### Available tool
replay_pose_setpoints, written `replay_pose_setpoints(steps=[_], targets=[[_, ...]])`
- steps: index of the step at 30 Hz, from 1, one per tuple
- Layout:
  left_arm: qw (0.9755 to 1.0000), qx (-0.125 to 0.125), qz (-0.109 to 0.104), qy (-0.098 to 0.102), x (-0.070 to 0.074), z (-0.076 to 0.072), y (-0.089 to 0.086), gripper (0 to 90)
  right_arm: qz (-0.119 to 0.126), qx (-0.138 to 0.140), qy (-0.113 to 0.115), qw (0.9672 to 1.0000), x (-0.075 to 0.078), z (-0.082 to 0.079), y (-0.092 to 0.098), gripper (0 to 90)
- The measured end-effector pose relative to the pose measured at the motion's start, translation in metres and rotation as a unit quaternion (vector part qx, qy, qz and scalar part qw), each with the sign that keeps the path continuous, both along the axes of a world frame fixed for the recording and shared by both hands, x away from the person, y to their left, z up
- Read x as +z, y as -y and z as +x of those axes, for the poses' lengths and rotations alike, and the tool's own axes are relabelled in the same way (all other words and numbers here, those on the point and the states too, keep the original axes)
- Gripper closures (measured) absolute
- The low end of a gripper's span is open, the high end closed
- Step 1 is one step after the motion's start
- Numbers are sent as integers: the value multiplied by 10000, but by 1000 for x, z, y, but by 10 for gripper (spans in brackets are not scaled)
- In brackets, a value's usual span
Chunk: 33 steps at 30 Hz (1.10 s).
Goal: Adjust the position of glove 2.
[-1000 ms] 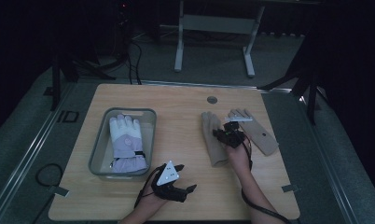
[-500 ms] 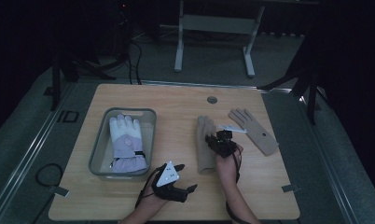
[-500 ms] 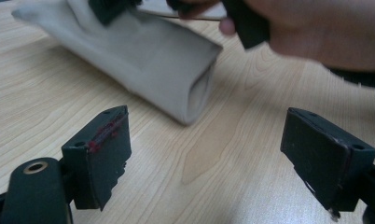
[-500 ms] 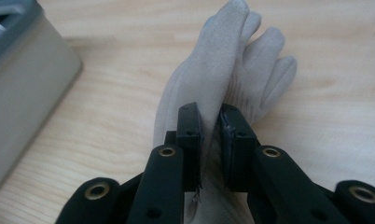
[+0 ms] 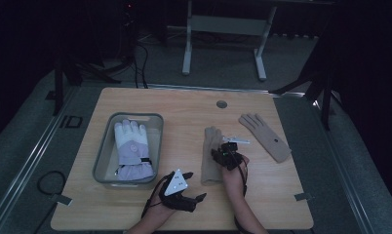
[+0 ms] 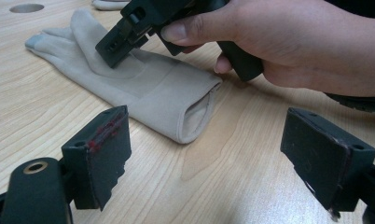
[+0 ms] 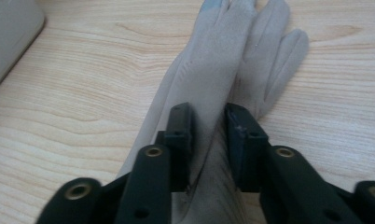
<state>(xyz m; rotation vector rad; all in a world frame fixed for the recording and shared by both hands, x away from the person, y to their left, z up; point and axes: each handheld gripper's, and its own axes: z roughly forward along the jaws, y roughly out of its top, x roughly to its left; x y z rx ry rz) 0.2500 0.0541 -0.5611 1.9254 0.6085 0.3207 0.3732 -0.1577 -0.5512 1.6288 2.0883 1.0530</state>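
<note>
A pale wooden table [image 5: 174, 105] stands in a dark room, on grey floor, with a white metal frame [image 5: 223, 29] behind its far edge.

Near the middle of the table the right gripper [image 5: 222, 155] is down on a beige glove [image 5: 211, 156] that lies flat, fingers pointing away from the person. In the right gripper view its jaws are pinched in on a raised fold of the beige glove [image 7: 223, 70], the cloth caught between them, so the gripper [image 7: 208, 135] is grasping the glove. The right hand [image 6: 288, 42] wraps the handle; the left gripper view shows it from the side, along with the glove's open cuff [image 6: 197, 109] lying on the wood.

The left gripper [image 5: 186, 195] rests at the near edge of the table, a grey three-cornered plate on top. Its jaws stand wide apart with nothing between them but bare wood, as its own view [image 6: 223, 158] shows.

To the right, well apart, a second beige glove [image 5: 266, 136] lies at a slant. To the left a clear plastic bin [image 5: 104, 163] holds a white and lilac winter glove [image 5: 132, 151]; a corner of the bin [image 7: 8, 32] shows in the right gripper view. A round grommet hole [image 5: 222, 104] sits near the table's far edge.
</note>
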Motion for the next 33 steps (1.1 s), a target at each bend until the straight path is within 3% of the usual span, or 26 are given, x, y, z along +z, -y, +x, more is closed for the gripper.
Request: replay_pose_setpoints(steps=[6, 13, 19, 26, 27, 31, 33], targets=[[10000, 8, -10, -1, 0, 0, 0, 158, -7, 115, -6, 9999, 4, 0, -1, 595], [10000, 20, -35, -12, 0, 0, -1, 158, -121, 399, 268, 9988, 29, -2, 16, 538], [10000, 27, -29, -33, 0, 0, -1, 158, -380, 636, 528, 9959, 44, 6, 50, 530], [10000, 28, -37, -38, 0, 1, -1, 158, -515, 499, 661, 9952, 48, 17, 94, 537], [10000, 22, -38, -39, 0, 1, 0, 158, -619, 414, 744, 9944, 49, 24, 111, 550], [10000, 22, -30, -40, 0, 1, 0, 158, -762, 397, 832, 9928, 51, 32, 127, 553], [10000, 23, -54, -35, 0, 1, -1, 158, -765, 300, 877, 9928, 56, 42, 148, 554]])
